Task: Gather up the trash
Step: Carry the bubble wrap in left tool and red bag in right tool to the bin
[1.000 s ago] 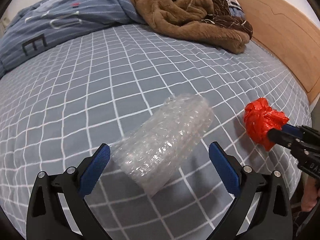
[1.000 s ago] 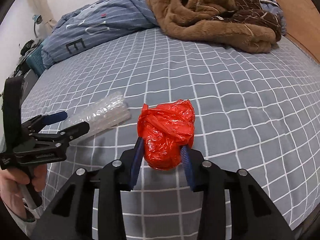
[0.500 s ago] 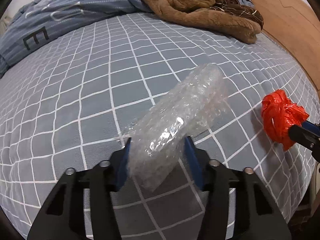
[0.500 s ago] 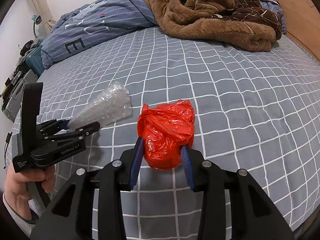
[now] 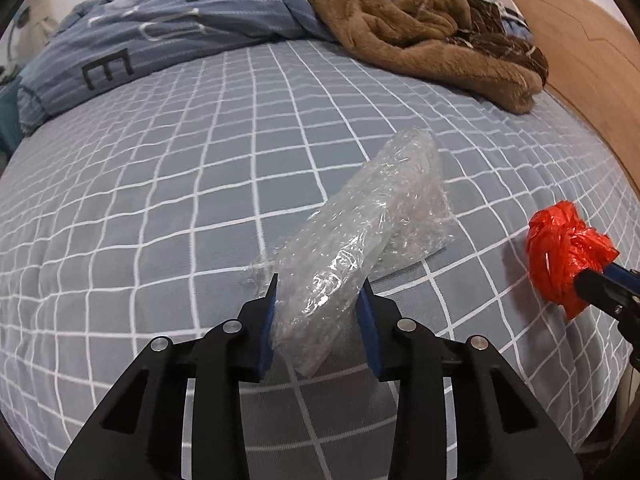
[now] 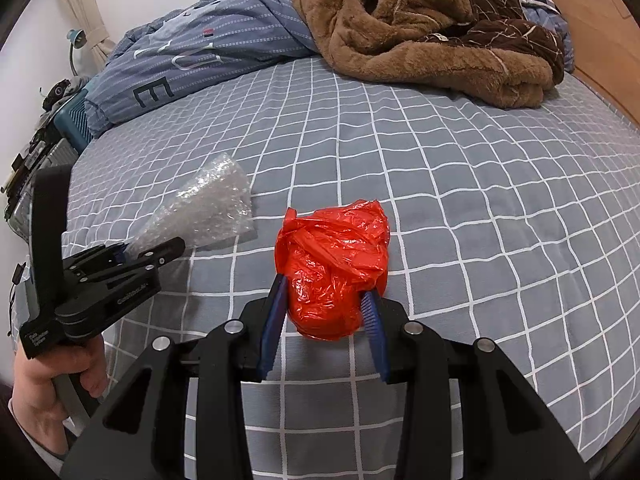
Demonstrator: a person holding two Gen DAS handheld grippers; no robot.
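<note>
Left gripper (image 5: pixel 318 300), jaws just closing, clamps the near end of the bubble wrap (image 5: pixel 372 216), long axis running away across the bed (image 5: pixel 160 184); right gripper (image 6: pixel 325 306) pinches red bag (image 6: pixel 334 268) alongside.

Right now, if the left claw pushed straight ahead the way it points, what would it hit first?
The left claw has just been closing on the bubble wrap, which is squeezed between its pads. Pushed on, that wrap would probably press into the checked bedsheet first.
</note>
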